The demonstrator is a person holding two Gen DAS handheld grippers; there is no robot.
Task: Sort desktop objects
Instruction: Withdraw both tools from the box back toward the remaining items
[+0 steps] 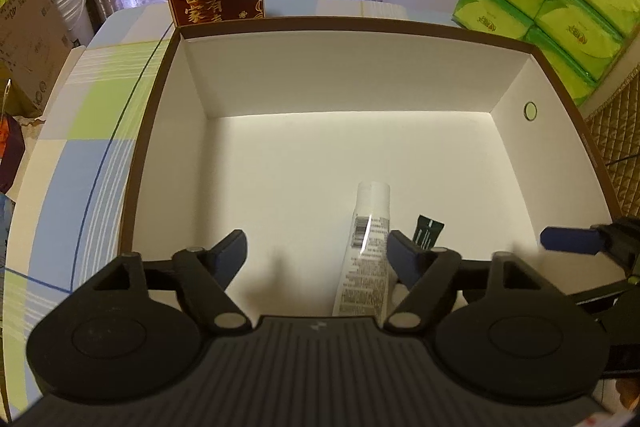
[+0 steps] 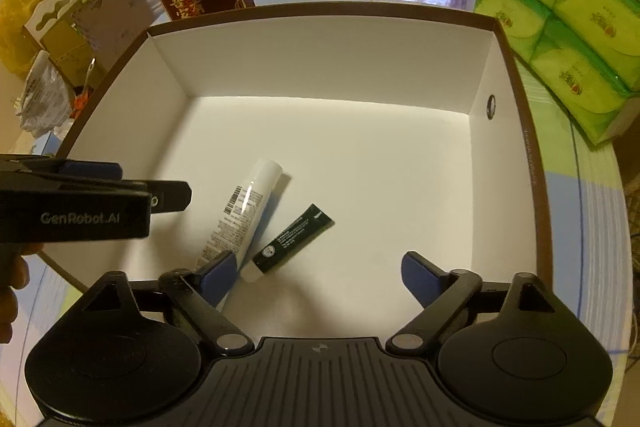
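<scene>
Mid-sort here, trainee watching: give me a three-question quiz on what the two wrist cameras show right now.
1. True or false: the white tube and the small dark tube both lie inside the box.
2. How do the left tongs and right tongs stand: open or shut?
3. Multiple choice: what stands beyond the box's right wall? A) green tissue packs B) a kettle C) a lamp

Key
1. True; they lie side by side on the box floor.
2. Both open, holding nothing.
3. A

A checked tablecloth (image 1: 80, 155) carries the open box (image 1: 360, 67) and tissue packs (image 2: 560, 27).
</scene>
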